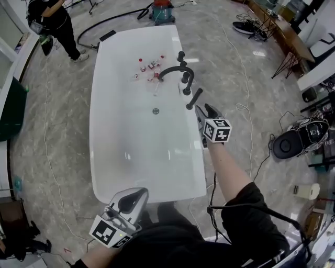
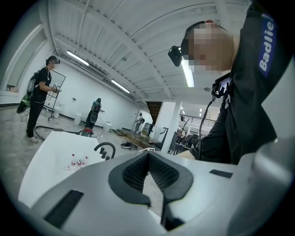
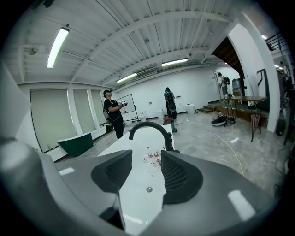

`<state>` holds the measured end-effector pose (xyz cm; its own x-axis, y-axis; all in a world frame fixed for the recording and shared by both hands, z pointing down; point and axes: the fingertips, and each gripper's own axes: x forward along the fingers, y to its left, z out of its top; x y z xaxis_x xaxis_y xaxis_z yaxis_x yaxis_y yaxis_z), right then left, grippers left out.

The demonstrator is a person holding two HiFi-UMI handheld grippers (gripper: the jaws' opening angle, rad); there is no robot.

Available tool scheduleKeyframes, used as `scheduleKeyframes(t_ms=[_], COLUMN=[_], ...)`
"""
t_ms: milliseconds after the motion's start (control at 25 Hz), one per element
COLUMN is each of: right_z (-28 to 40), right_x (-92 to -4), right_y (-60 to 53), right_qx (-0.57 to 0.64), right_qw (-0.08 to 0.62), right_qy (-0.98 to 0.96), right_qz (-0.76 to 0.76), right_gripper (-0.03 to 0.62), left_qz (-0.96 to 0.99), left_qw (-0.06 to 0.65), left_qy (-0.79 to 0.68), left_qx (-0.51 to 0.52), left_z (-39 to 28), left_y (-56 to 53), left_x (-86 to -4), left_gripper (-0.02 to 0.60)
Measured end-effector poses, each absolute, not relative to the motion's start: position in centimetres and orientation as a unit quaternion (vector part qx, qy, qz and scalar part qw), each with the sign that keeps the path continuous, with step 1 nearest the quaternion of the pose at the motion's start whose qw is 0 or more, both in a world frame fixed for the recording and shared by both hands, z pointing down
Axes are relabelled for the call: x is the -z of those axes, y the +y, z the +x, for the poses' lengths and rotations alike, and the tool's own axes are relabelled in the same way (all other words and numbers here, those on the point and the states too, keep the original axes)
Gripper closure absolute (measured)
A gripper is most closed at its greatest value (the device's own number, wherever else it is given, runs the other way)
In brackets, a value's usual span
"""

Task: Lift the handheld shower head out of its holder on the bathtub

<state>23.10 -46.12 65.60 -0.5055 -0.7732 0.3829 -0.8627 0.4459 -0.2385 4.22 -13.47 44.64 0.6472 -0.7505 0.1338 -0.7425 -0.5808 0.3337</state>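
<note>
The black handheld shower head [image 1: 194, 98] stands tilted in its holder on the right rim of the white bathtub [image 1: 104, 131], just behind the black arched faucet [image 1: 175, 70]. My right gripper [image 1: 205, 111] hovers beside the tub's right rim, just short of the shower head and apart from it. Its jaws stand open [image 3: 145, 159] with only the tub showing between the pads. My left gripper [image 1: 140, 193] hangs at the tub's near end, close to my body. Its pad tips meet [image 2: 148, 156] with nothing held.
Several small red-capped bottles [image 1: 149, 65] lie in the tub near the faucet, with the drain [image 1: 155, 111] mid-tub. A person [image 1: 55, 23] stands at the far left. A red vacuum [image 1: 162, 10] sits beyond the tub. Cables cross the floor, and tables line the right.
</note>
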Motion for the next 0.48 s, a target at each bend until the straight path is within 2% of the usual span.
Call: scheduleKeyframes(t_ms=[480], right_z=[24.6], right_x=[-76.9], right_y=[-57.4], right_qx=[-0.255], right_qw=[0.158], right_qy=[-0.791], right_qz=[0.533], right_gripper=[0.379], left_qz=[0.865], left_qw=[0.214], left_qy=[-0.454], left_qx=[-0.014], left_z=[2.3], left_y=[-14.6], left_x=[-50.1], left_gripper=[0.581])
